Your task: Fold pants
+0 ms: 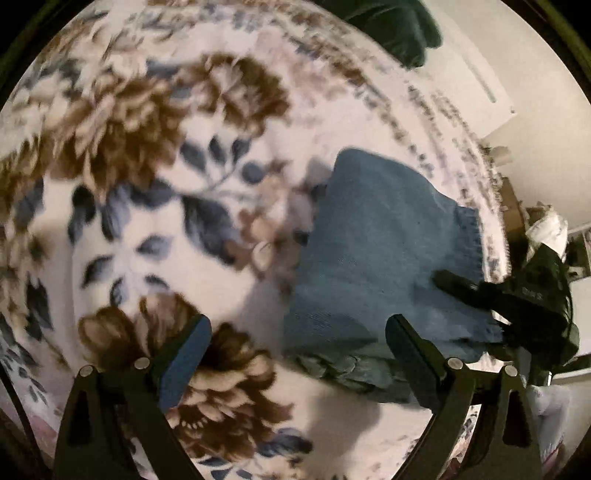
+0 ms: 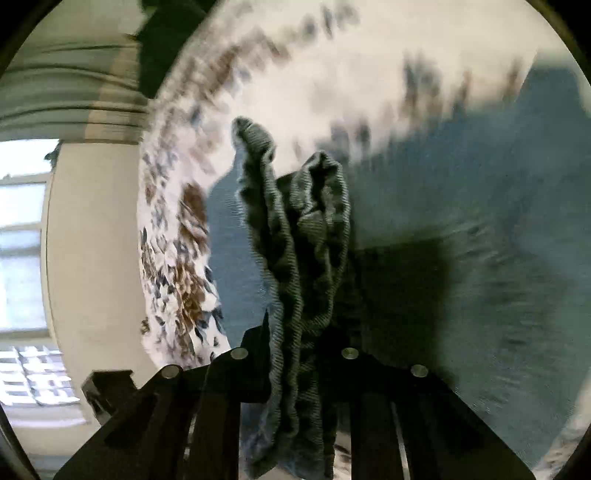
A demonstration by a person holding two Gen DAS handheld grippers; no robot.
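Blue pants (image 1: 376,258) lie folded on a floral blanket (image 1: 147,155), right of centre in the left wrist view. My left gripper (image 1: 299,343) is open and empty, hovering above the blanket by the pants' near edge. My right gripper (image 1: 491,295) shows at the pants' right edge in that view. In the right wrist view my right gripper (image 2: 303,332) is shut on a bunched, ribbed edge of the pants (image 2: 295,229) and lifts it above the rest of the blue cloth (image 2: 498,240).
The floral blanket covers a bed whose far edge (image 1: 461,147) curves along the right. A dark green object (image 1: 395,26) lies at the blanket's far end. A white wall and window (image 2: 22,240) stand beyond the bed.
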